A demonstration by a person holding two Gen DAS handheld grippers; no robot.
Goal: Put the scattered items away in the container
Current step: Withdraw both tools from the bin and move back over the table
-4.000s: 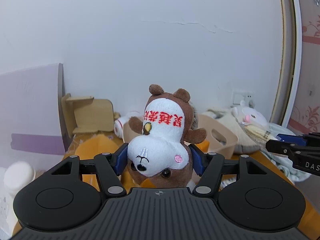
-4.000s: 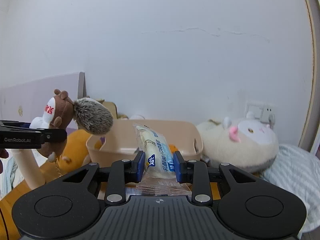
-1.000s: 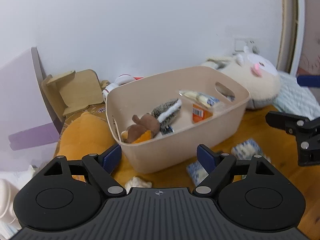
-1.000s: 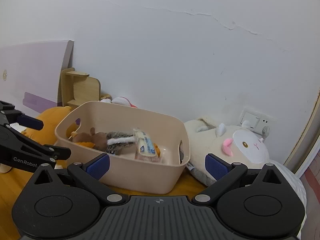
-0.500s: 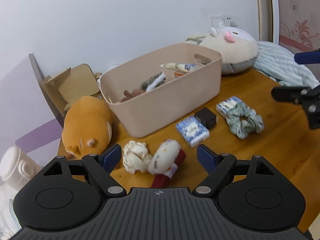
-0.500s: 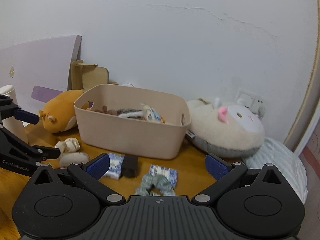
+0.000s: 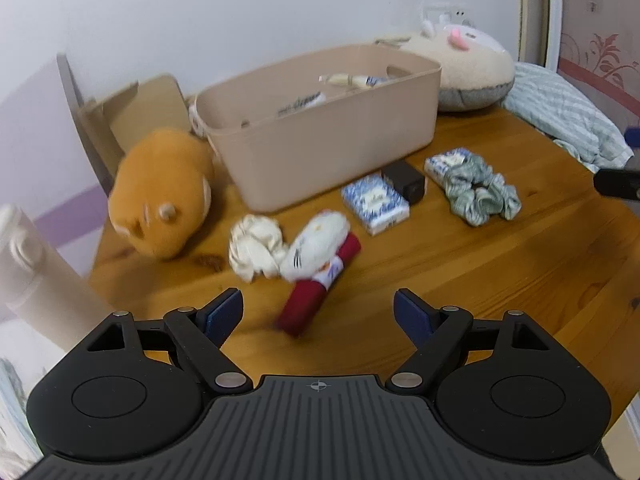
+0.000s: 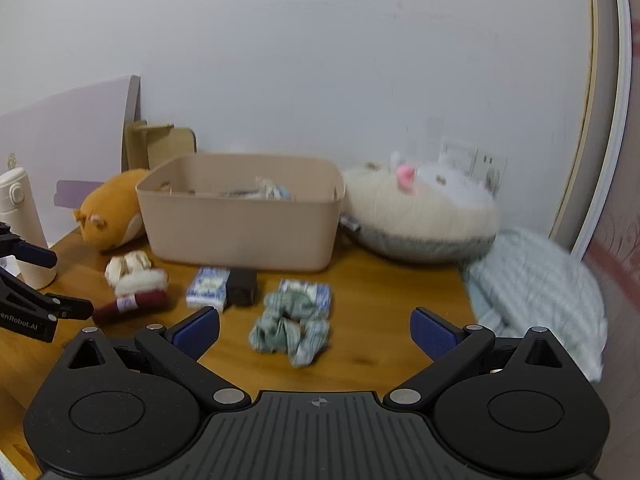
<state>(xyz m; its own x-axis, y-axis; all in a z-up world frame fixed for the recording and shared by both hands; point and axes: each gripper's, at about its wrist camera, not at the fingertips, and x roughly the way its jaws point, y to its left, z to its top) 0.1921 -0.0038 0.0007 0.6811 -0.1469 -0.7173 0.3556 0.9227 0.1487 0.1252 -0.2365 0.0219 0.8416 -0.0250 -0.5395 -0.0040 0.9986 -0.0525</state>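
Observation:
A beige plastic bin [image 7: 332,136] [image 8: 240,224] stands on the wooden table and holds a plush and a snack packet. In front of it lie a cream scrunchie [image 7: 256,246], a white and red plush [image 7: 316,264] [image 8: 134,290], a blue patterned packet [image 7: 374,204] [image 8: 208,286], a small black box [image 7: 404,180] [image 8: 242,286], another blue packet [image 7: 448,162] [image 8: 310,290] and a green scrunchie [image 7: 480,194] [image 8: 290,328]. My left gripper [image 7: 318,314] is open and empty, just short of the white and red plush. My right gripper [image 8: 314,328] is open and empty, just short of the green scrunchie.
An orange plush [image 7: 160,196] lies left of the bin. A big cream plush [image 8: 420,216] lies right of it, by a striped cloth [image 8: 536,292]. A white bottle [image 8: 22,224] stands at the left table edge. A wooden stand [image 7: 136,116] is behind the bin.
Both grippers let their items go into the bin, then pulled back and down towards the table. The loose items in front of the bin now lie close ahead of the open jaws.

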